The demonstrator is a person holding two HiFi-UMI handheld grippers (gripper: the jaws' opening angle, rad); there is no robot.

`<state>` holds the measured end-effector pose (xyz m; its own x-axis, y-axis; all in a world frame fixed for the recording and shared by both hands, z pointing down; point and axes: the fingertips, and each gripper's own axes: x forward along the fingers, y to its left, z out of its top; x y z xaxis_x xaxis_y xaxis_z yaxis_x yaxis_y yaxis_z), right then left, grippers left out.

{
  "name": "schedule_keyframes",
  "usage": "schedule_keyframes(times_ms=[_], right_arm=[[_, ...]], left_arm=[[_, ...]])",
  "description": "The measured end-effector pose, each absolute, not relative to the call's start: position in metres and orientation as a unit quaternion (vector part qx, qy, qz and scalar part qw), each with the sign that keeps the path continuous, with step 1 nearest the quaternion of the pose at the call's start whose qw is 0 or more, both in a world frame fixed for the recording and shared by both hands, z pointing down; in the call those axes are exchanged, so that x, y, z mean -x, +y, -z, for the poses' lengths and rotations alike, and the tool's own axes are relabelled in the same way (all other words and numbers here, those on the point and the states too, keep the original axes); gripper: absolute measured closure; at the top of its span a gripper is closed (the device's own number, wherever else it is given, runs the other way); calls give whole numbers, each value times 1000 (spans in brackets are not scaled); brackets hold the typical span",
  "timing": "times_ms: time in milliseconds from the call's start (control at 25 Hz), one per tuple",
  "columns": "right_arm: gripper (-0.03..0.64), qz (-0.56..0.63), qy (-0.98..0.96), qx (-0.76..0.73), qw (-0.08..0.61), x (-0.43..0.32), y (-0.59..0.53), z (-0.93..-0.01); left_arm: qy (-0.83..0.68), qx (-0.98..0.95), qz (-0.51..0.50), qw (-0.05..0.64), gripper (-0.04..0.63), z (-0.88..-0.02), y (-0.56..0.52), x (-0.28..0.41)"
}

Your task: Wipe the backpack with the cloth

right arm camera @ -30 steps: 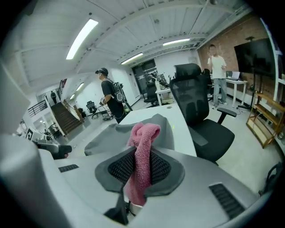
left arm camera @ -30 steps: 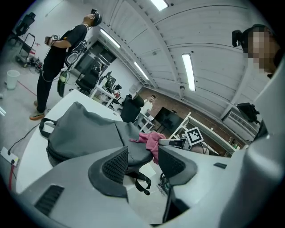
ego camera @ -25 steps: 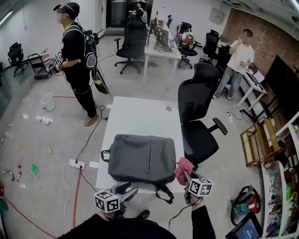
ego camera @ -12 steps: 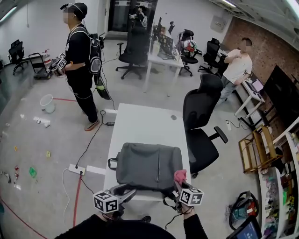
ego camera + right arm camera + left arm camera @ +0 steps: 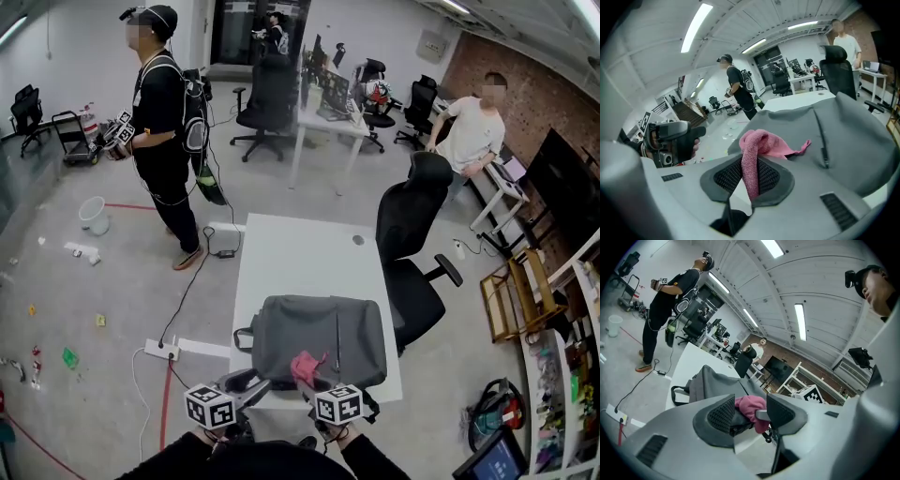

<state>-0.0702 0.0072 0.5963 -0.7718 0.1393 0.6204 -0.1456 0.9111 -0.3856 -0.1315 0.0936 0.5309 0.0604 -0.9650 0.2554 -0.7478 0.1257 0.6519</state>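
Note:
A grey backpack (image 5: 319, 339) lies flat on the near end of the white table (image 5: 295, 258). My right gripper (image 5: 311, 380) is shut on a pink cloth (image 5: 306, 365), which rests on the backpack's near edge around its middle. In the right gripper view the cloth (image 5: 759, 143) runs up between the pads and drapes onto the backpack (image 5: 843, 136). My left gripper (image 5: 248, 384) hovers at the backpack's near left corner, jaws open and holding nothing. Through its jaws (image 5: 745, 416) I see the pink cloth (image 5: 751, 408) and the backpack (image 5: 712, 383) beyond.
A black office chair (image 5: 412, 234) stands at the table's right side. A person in black (image 5: 159, 122) stands on the floor at far left, another in a white shirt (image 5: 473, 122) at far right. A power strip (image 5: 159, 352) with cables lies left of the table.
My right gripper has carried the pink cloth leftward from the backpack's near right corner to the middle of its near edge. The left gripper has shifted a little and stays open.

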Motion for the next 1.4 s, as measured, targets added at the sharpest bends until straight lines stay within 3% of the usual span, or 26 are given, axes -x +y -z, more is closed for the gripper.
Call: schedule_keyframes(times_ms=[360,640,1400], right_arm=[[548,-163,-915,138,342,121,112,-592],[548,-126,-896,221,363,105,144,-610],[548,-203,-935,-56,286,-31,-124,-580]], left_arm=[[-703,-613,162,322,368,-516,126,171],[-732,-579,172,315,368,-513,139,163],[-702,-614,157,324,368,-511,46,51]])
